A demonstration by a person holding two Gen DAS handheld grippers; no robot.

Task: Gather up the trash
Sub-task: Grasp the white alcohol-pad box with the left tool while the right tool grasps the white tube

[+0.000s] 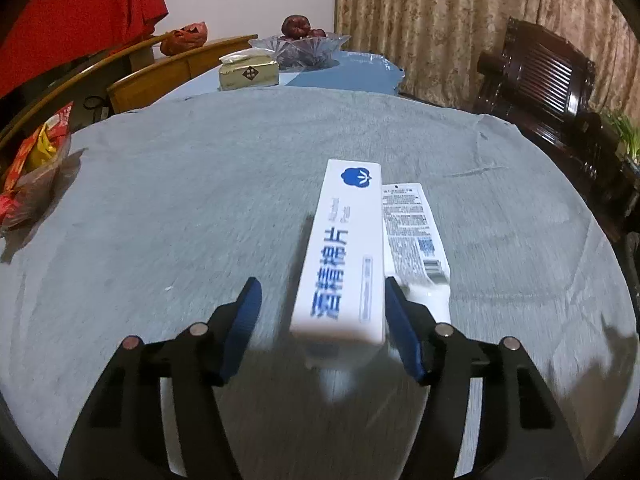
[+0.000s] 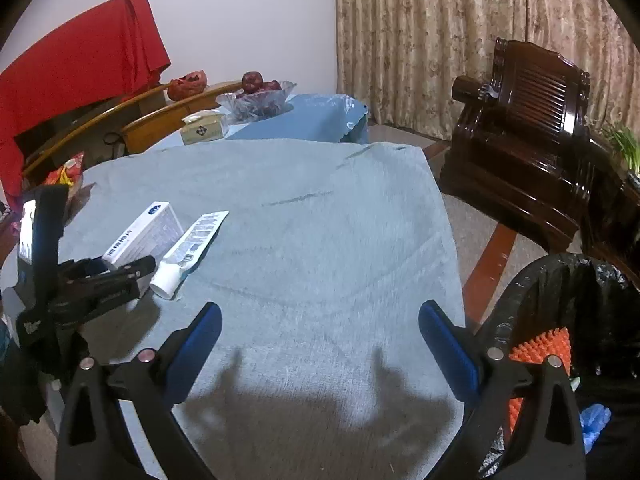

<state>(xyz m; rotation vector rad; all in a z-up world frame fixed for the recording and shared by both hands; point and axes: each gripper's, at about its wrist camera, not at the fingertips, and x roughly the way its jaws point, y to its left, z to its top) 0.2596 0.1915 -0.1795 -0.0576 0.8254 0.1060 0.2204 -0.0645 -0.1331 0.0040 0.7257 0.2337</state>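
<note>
A long white box with blue print (image 1: pixel 344 248) lies on the grey cloth (image 1: pixel 180 208) between the open jaws of my left gripper (image 1: pixel 322 300). Its right finger (image 1: pixel 400 332) sits between the box and a white tube (image 1: pixel 416 240) lying beside it. Neither finger clearly presses the box. In the right wrist view the box (image 2: pixel 140 236), the tube (image 2: pixel 192 244) and the left gripper (image 2: pixel 120 270) show at the left. My right gripper (image 2: pixel 320 320) is open and empty above the cloth (image 2: pixel 320 220). A bin with a black liner (image 2: pixel 568 320) stands at the right, off the table.
A bag of red and yellow snack wrappers (image 1: pixel 32 168) lies at the cloth's left edge. A tissue box (image 1: pixel 248 70) and a glass fruit bowl (image 1: pixel 300 46) stand at the far end. A dark wooden armchair (image 2: pixel 540 140) is at the right. Orange and blue items (image 2: pixel 540 352) lie in the bin.
</note>
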